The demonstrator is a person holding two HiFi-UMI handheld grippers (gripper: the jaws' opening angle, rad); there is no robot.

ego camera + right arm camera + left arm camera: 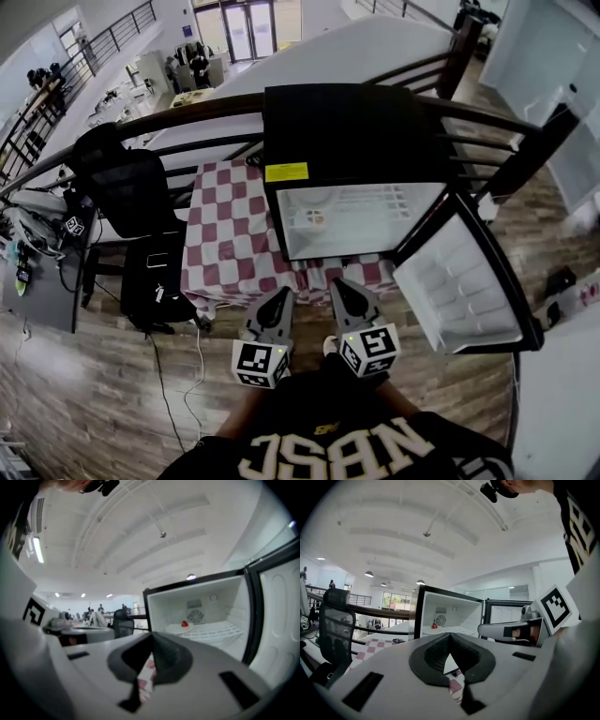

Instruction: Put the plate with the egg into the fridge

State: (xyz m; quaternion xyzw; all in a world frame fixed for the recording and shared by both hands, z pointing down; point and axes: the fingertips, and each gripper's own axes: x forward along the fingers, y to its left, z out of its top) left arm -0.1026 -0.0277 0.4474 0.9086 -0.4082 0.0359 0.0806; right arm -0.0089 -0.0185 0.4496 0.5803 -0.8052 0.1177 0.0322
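The small black fridge point(352, 131) stands open on a red-and-white checked table point(220, 234). Inside, the white plate with the egg point(312, 217) rests on the left of the wire shelf. That plate point(433, 629) carries a small red piece in the left gripper view, and the right gripper view also shows the plate point(179, 628). My left gripper point(281, 295) and right gripper point(339, 286) hover side by side before the fridge, well short of it and close to my body. Both are shut with nothing between the jaws, as seen at the left gripper point(450, 639) and the right gripper point(151, 641).
The fridge door point(469, 291) hangs wide open to the right. A black office chair point(127, 187) and a cluttered desk point(37, 272) stand to the left of the table. A dark railing point(187, 117) runs behind the fridge. The floor is wood.
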